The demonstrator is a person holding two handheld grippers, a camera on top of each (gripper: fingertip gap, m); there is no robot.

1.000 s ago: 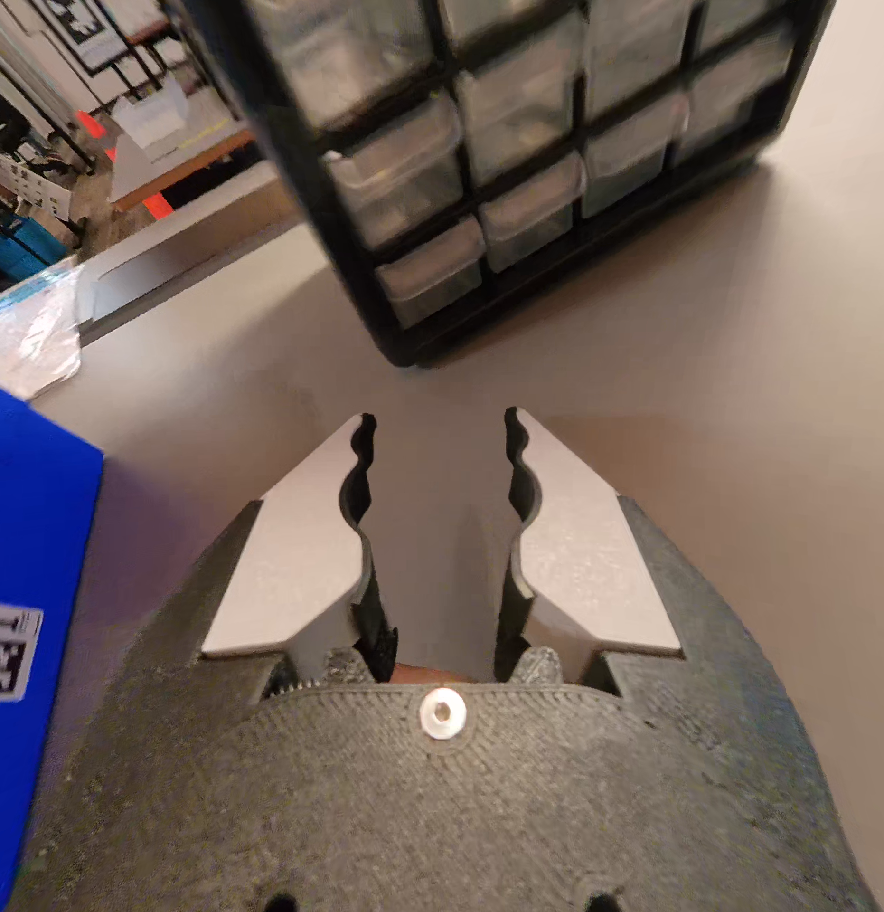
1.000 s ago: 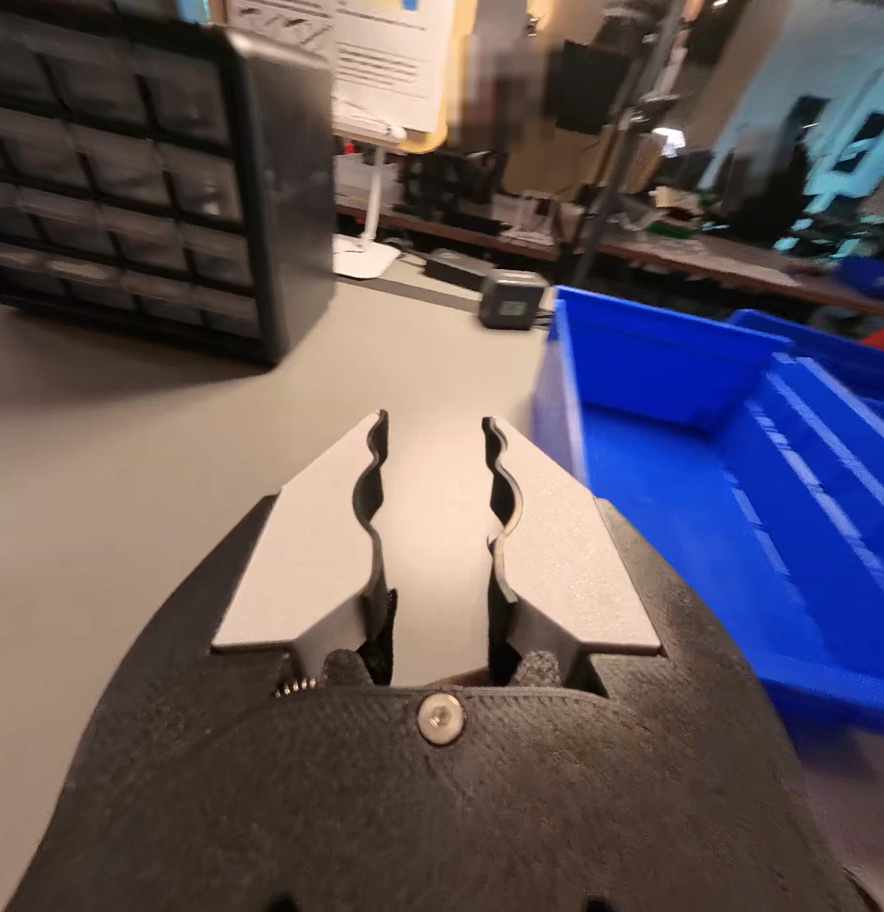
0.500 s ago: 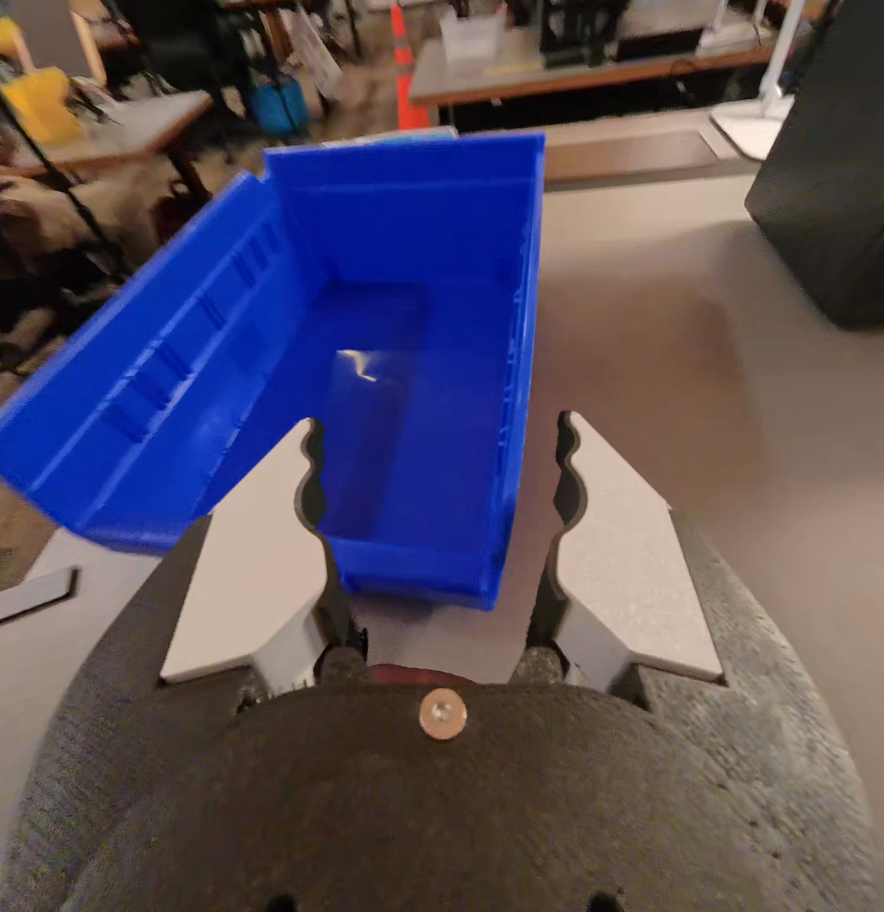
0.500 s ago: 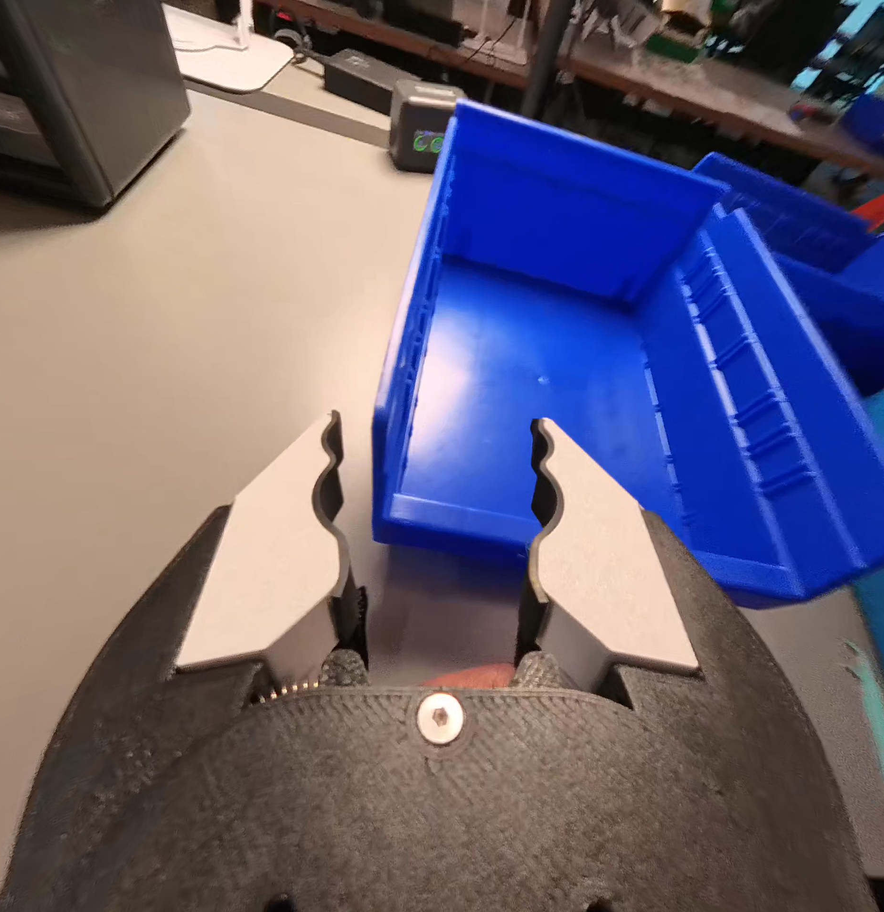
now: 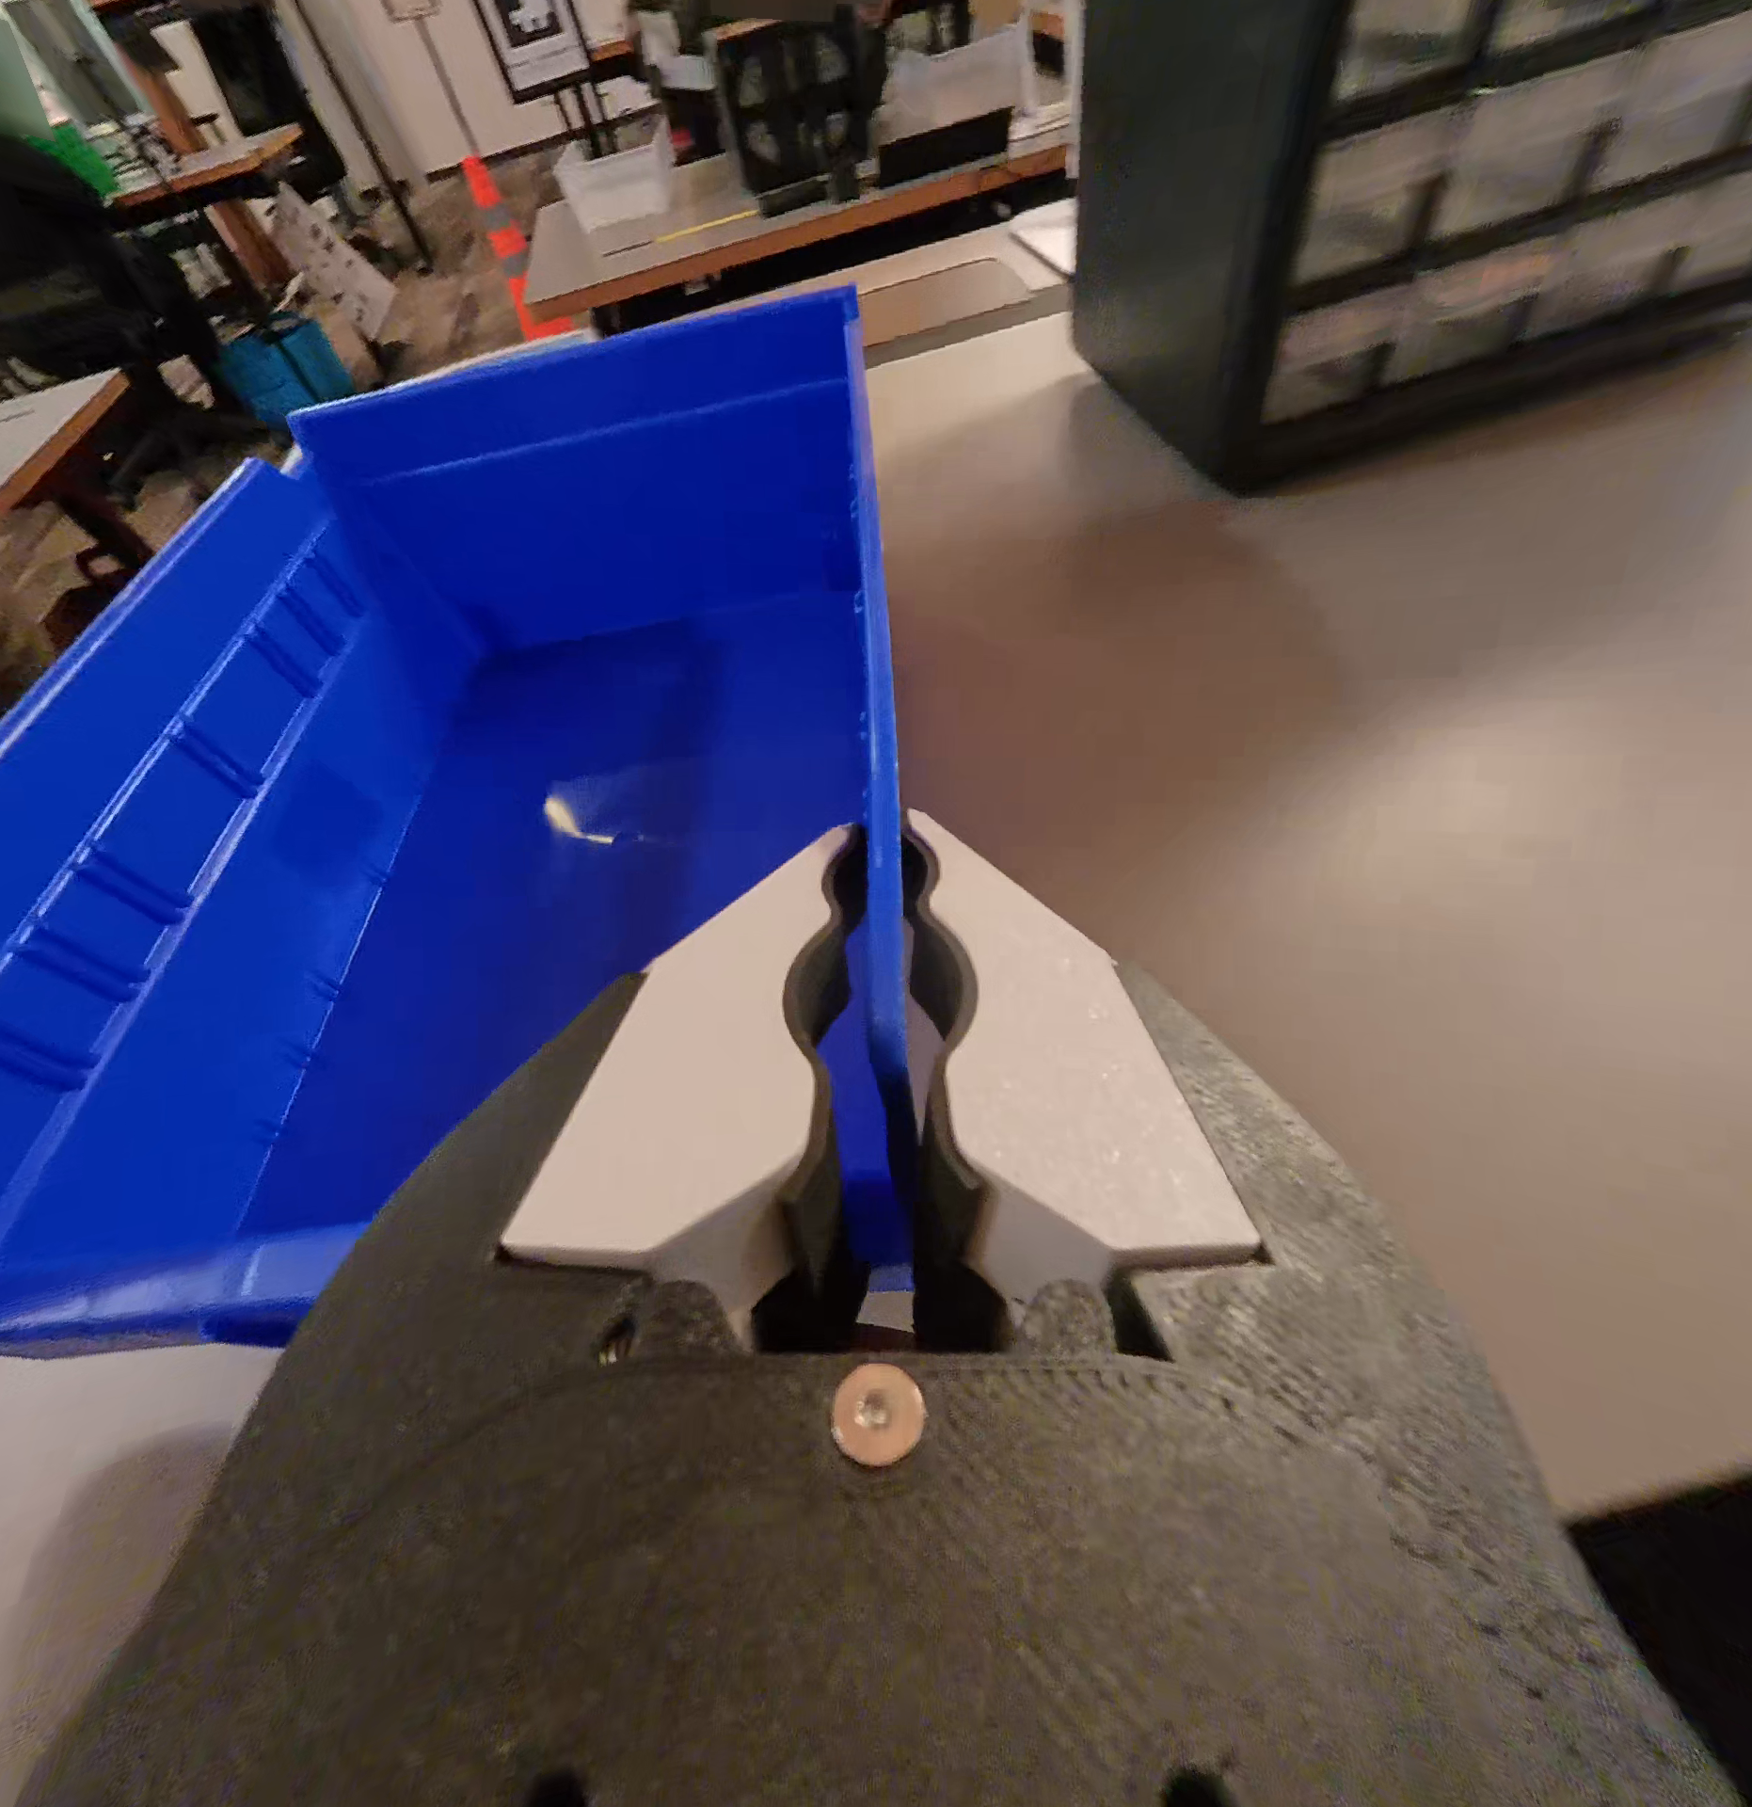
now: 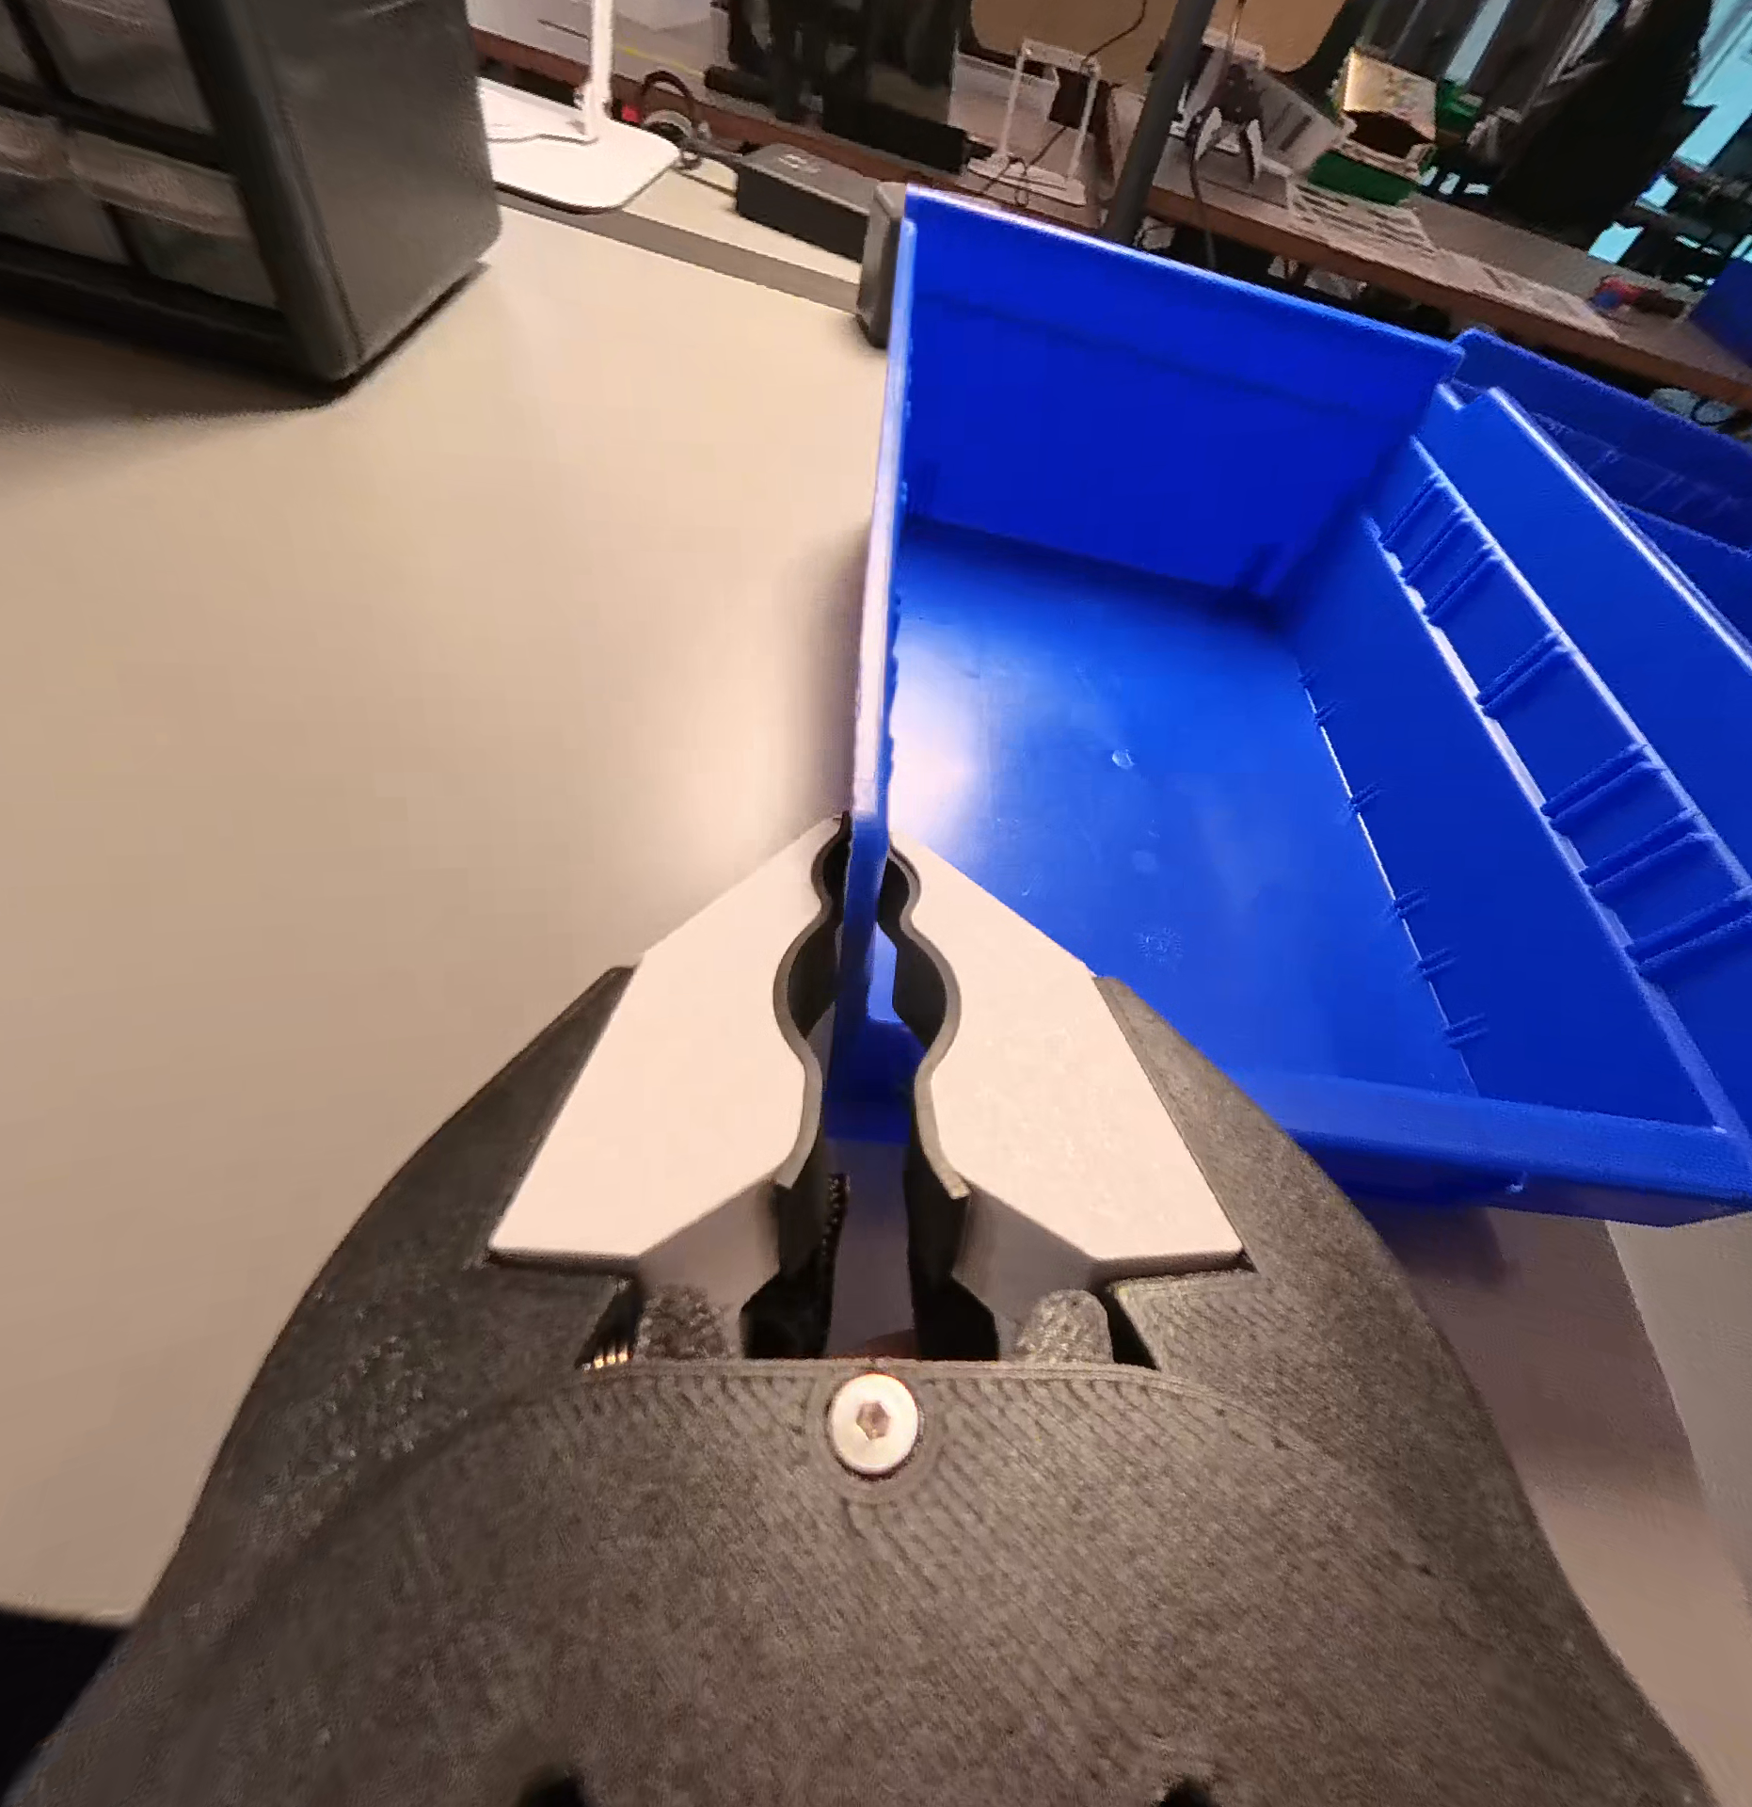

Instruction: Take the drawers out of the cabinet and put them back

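At left, hand-held gripper (image 5: 882, 841) clamps blue bin (image 5: 520, 548), cabinet (image 5: 1439, 225) drawers visible (right's (image 6: 864, 836) likewise clamped, second bin (image 6: 1635, 460) behind)

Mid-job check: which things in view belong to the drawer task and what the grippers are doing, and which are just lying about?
In play:
- black drawer cabinet, clear drawers all in
- left gripper, clamped on the left blue bin's side wall
- right gripper, clamped on the right blue bin's side wall

Lying about:
- further blue bin
- white lamp base
- orange cone
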